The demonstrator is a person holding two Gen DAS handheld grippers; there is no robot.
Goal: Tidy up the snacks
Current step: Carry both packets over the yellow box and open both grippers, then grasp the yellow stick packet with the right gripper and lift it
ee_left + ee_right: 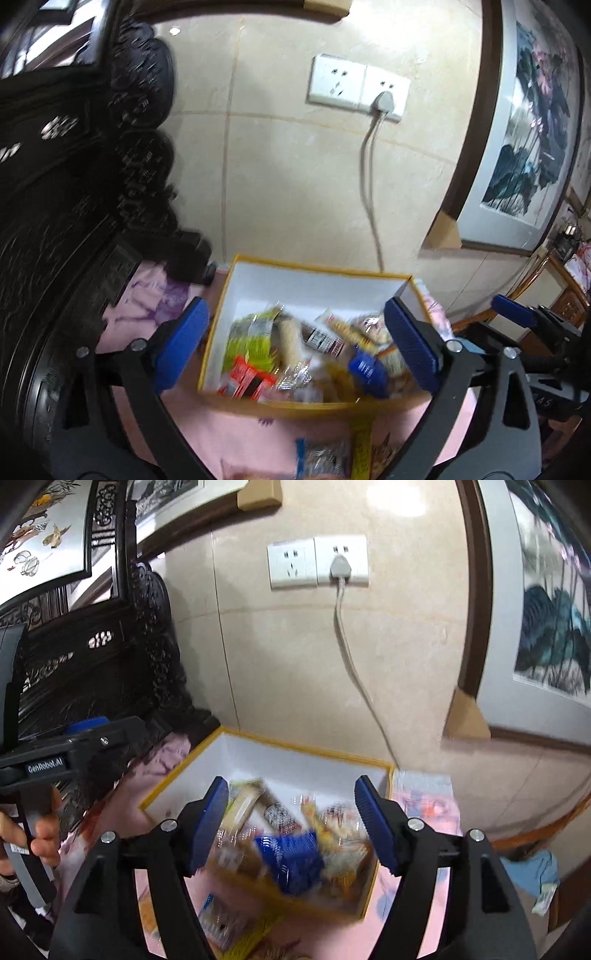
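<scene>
A yellow-rimmed box [295,284] with white inner walls stands on a pink cloth and holds several wrapped snacks: a green-yellow pack [251,343], a red one [245,380] and a blurred blue packet [365,369]. My left gripper [295,343] hangs over the box, open wide, with nothing pressed between its pads. My right gripper [291,812] is also open above the box [295,760]. The blurred blue packet [288,860] lies below its jaws, clear of the pads. Loose snack packs [325,458] [218,923] lie on the cloth in front of the box.
Dark carved wooden furniture [74,184] stands close on the left. Behind the box is a tiled wall with a socket and plugged cable [369,155]. A framed painting [528,129] leans at the right. A hand [37,842] holds the left gripper's handle.
</scene>
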